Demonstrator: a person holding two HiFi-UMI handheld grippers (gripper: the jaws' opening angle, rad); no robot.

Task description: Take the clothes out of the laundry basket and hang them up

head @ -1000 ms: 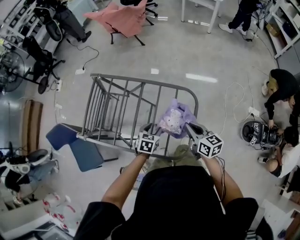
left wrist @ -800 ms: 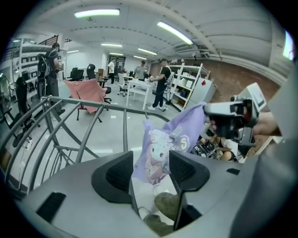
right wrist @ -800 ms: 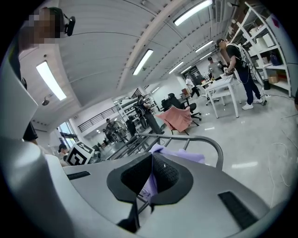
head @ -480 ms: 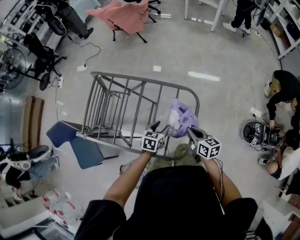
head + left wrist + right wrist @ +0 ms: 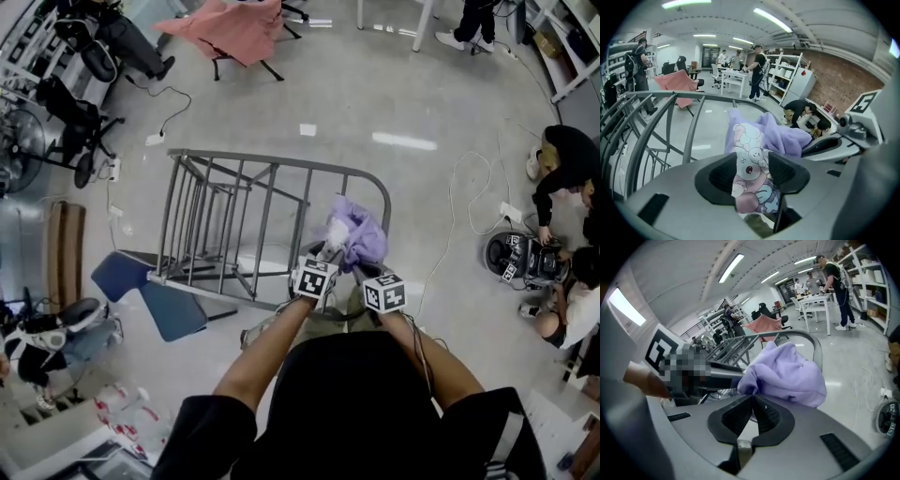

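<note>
A lilac garment [image 5: 361, 234] with a cartoon-print panel hangs bunched over the near right corner of the grey drying rack [image 5: 244, 225]. My left gripper [image 5: 328, 255] is closed on its printed part. In the left gripper view the printed cloth [image 5: 750, 159] fills the gap between the wide-set jaws of the left gripper [image 5: 752, 168]. My right gripper [image 5: 354, 270] sits right beside it, shut. In the right gripper view the right gripper [image 5: 753, 401] has its jaw tips meeting on an edge of the lilac garment [image 5: 787, 371]. The rack's curved rail [image 5: 813, 341] runs behind the cloth.
A blue chair [image 5: 150, 291] lies by the rack's near left corner. A pink cloth [image 5: 239, 28] drapes a chair far off. People crouch at the right [image 5: 562, 169] beside a round device [image 5: 516, 258] and floor cables [image 5: 469, 187]. No laundry basket is visible.
The two grippers have drawn closer together, the right one moving left. The garment has gone from spread between them to bunched at the rack's corner.
</note>
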